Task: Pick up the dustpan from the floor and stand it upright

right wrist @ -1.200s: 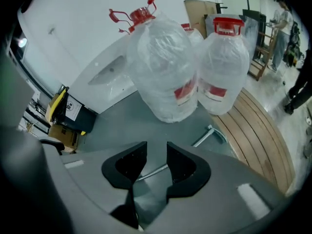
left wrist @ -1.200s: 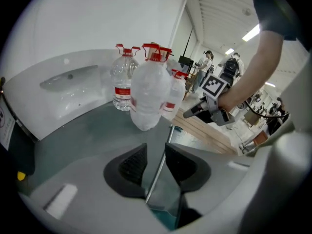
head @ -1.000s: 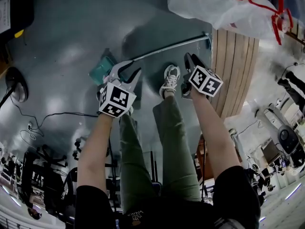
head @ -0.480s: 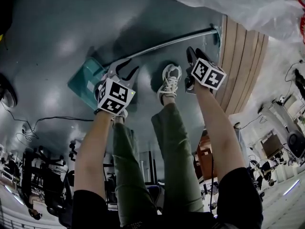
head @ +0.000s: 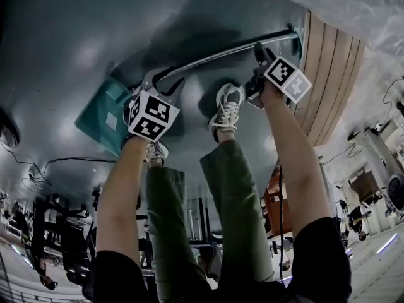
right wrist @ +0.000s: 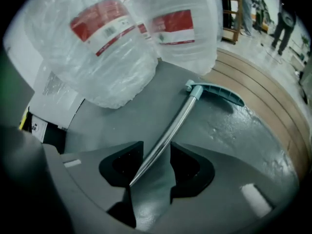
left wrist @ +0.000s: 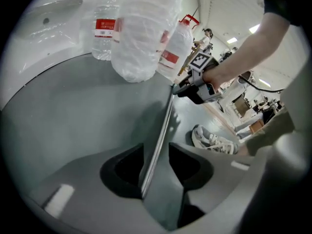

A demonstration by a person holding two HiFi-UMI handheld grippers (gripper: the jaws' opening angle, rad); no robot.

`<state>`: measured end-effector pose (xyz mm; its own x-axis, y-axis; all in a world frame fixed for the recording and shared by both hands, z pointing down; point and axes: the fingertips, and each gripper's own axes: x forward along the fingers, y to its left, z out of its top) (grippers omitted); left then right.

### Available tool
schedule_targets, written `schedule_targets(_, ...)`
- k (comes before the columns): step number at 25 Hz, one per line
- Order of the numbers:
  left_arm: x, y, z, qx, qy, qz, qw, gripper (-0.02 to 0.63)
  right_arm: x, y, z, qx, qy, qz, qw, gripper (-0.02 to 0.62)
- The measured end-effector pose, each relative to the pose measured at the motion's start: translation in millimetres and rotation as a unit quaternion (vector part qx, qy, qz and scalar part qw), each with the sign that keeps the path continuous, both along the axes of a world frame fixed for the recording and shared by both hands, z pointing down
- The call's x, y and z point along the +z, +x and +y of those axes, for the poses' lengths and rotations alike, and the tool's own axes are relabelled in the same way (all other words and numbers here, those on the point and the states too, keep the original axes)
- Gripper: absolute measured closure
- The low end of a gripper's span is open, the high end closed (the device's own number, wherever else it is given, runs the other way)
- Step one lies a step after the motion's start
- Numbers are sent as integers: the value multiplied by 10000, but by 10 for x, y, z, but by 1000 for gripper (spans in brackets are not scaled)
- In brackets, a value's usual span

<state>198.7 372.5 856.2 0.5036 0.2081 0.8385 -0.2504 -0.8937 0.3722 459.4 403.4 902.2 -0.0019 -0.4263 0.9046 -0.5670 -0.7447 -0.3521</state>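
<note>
The dustpan lies flat on the floor. In the head view its teal pan is at nine o'clock of the left gripper, and its metal handle runs off toward two o'clock. Both pairs of jaws have just been opening and stand released. Each straddles the handle without pressing it, the left near the pan and the right gripper near the teal grip.

The step in hand looks like the grasp. Sink each gripper until the tube sits deep between the pads and centre it (in the left gripper view it hugs the nine o'clock jaw). Then clench both together. A thin, glossy tube probably rolls, so grip firmly before swinging the grip end up.
</note>
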Motion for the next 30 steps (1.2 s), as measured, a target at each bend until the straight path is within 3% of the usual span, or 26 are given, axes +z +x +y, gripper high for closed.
schedule_targets(8,280,-22,-18,65,-62,-124,9999,436,205,52,-47,923,-152,-255,9953,445)
schedule_targets(17,316,-23,10,211,-82,-69,9997,434,218,137,5,997,-452,-162,9939,471)
schedule_targets(24,285,-58,25,280,-94,-40,9996,431,-24,29,-185,1444,303,-308,9886,497)
schedule_targets(30,57,57,-25,553,43,70,9984,425,-606,-244,-387,1428,1002,-384,9839,511)
